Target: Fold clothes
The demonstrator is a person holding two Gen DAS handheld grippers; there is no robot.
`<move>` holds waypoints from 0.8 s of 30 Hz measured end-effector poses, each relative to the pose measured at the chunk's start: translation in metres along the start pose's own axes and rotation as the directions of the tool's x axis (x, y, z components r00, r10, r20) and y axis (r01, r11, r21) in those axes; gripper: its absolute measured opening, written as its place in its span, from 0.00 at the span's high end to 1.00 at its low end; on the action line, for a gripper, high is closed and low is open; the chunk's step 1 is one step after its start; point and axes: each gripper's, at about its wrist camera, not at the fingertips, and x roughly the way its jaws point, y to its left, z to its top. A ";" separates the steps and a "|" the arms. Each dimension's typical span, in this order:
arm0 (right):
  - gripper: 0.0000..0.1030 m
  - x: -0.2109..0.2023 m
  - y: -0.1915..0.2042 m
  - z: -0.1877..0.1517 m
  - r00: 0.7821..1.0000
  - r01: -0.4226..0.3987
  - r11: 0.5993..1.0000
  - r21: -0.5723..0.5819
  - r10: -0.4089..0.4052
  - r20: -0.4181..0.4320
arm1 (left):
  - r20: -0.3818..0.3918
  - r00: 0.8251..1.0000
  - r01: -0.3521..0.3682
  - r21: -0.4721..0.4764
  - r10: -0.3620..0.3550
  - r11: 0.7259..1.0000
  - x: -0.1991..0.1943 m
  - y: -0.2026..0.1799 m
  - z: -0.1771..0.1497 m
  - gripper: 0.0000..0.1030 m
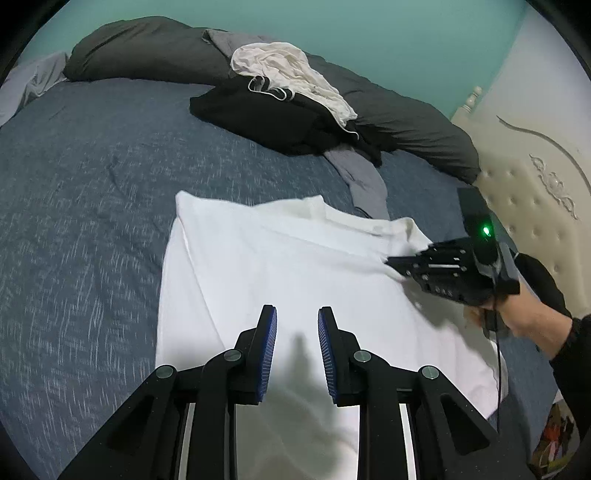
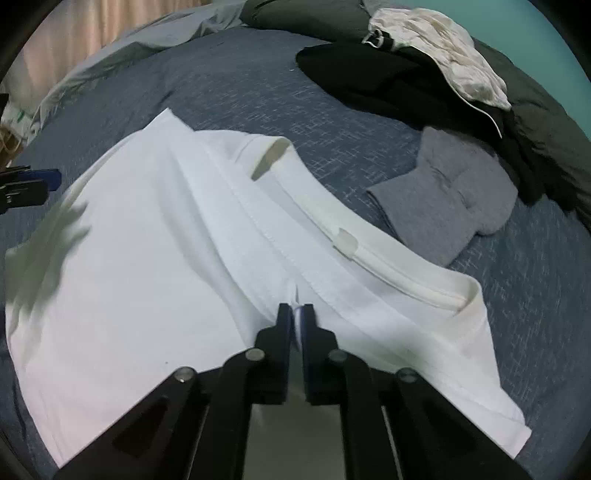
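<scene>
- The left gripper [image 1: 297, 317] hangs over the near part of a white T-shirt [image 1: 258, 266], its blue-padded jaws apart with only air between them; its shadow falls on the cloth below.
- The white T-shirt lies spread on a blue-grey flecked bedspread [image 1: 81, 177], one side already turned in so a long fold runs up it, collar end away from the left wrist camera.
- The right gripper [image 2: 296, 314] points steeply down and is pinched tight on a ridge of the shirt's fabric just below the stitched hem and the ribbed collar [image 2: 373, 240] — a sliver of white cloth shows between its pads.
- From the left wrist view the same gripper bites the shirt's right edge, held by a hand [image 1: 517, 314] in a dark sleeve, a green light glowing on the tool.
- Just beyond the collar lies a small grey garment [image 2: 447, 210], crumpled on the bedspread.
- Farther back a heap of black clothing [image 1: 273, 118] sits with a rumpled cream garment [image 1: 291, 74] draped over it.
- Behind the heap — a dark grey duvet [image 1: 147, 51] bunched along the teal wall [image 1: 369, 29], with a cream tufted headboard [image 1: 532, 199] at right.
</scene>
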 end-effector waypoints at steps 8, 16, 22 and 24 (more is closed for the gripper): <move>0.98 -0.019 -0.008 0.005 0.998 -0.009 0.999 0.033 0.007 0.061 | -0.001 1.000 0.028 -0.028 -0.028 0.999 -0.006 0.001 -0.016 0.74; 0.98 -0.022 -0.027 0.015 0.995 0.009 0.990 0.141 -0.022 0.092 | -0.008 1.000 0.023 -0.050 -0.024 0.998 -0.001 0.008 -0.020 0.74; 0.97 -0.005 -0.028 0.017 0.998 0.012 0.981 0.192 -0.022 0.052 | -0.030 0.999 0.030 -0.045 -0.031 0.999 0.005 0.009 -0.023 0.73; 0.95 -0.009 -0.038 0.014 0.997 0.008 0.971 0.241 -0.025 0.067 | -0.028 0.999 0.029 -0.051 -0.030 0.998 0.004 0.010 -0.023 0.72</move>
